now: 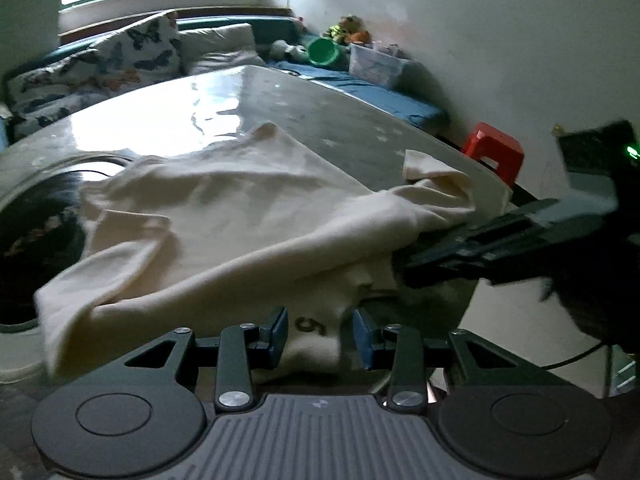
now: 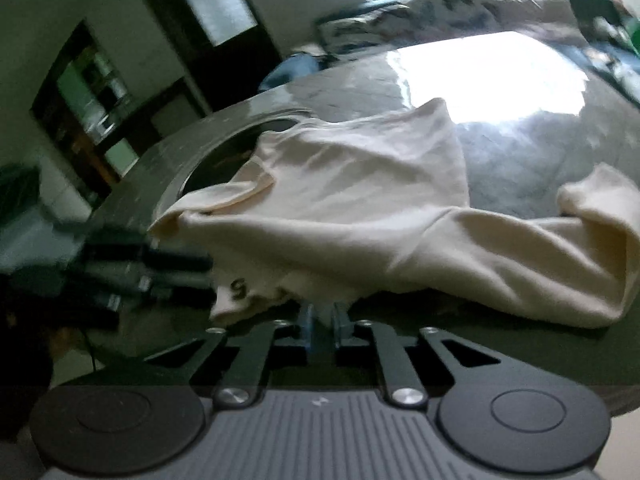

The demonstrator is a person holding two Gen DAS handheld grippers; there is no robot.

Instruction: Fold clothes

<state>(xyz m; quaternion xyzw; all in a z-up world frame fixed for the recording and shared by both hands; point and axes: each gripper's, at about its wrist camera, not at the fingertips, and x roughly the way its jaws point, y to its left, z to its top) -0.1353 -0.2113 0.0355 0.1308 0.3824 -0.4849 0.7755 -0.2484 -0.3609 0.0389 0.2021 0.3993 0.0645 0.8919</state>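
While my left gripper [image 1: 320,334] straddles the near hem of the cream shirt [image 1: 224,216] on the table [image 1: 320,120] and my right gripper [image 2: 322,320] pinches that hem, I judge the fold starting, needing both to lift together.

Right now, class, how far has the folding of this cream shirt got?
Done: little; the shirt lies rumpled on the table, one sleeve trailing. In hand: the left gripper straddles the near hem, and the right gripper is nearly closed at the fabric's edge. Left: every fold.
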